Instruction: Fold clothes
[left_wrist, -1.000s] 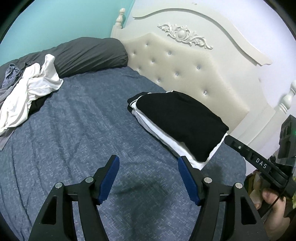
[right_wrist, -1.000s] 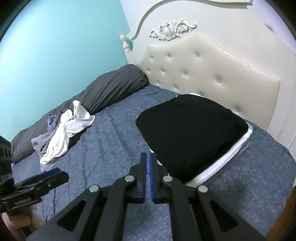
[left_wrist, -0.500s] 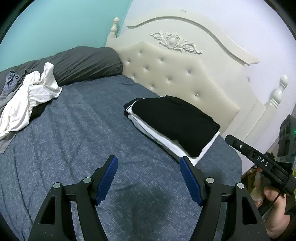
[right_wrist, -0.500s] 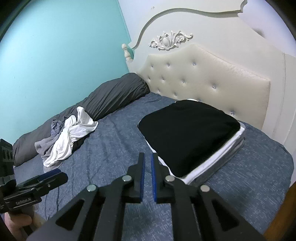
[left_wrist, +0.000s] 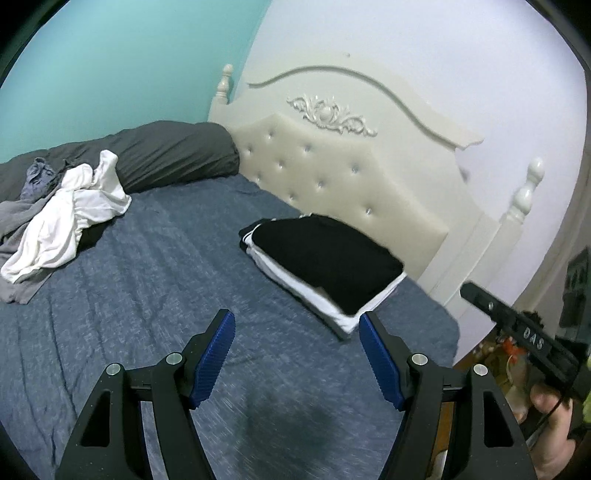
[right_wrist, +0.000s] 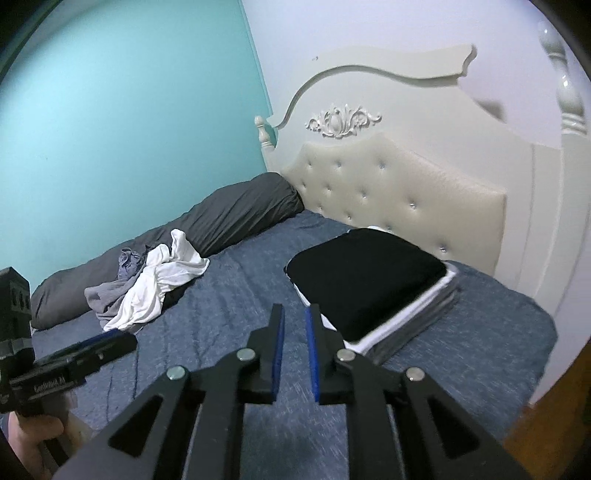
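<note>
Left wrist view: above blue bedspread (left_wrist: 155, 295), facing headboard (left_wrist: 343, 184), folded stack (left_wrist: 328, 266) near at 1 o'clock. Right wrist view: similar height, same heading, stack at 2 o'clock, unfolded pile (right_wrist: 147, 288) at 10. Shared: bed, headboard, stack, pile.

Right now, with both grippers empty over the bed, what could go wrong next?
1. The folded stack sits near the bed's corner beside the right gripper; a careless swing might topple it.
2. The unfolded pile is tangled, white over grey, so the open left gripper might drag up several garments at once.
</note>
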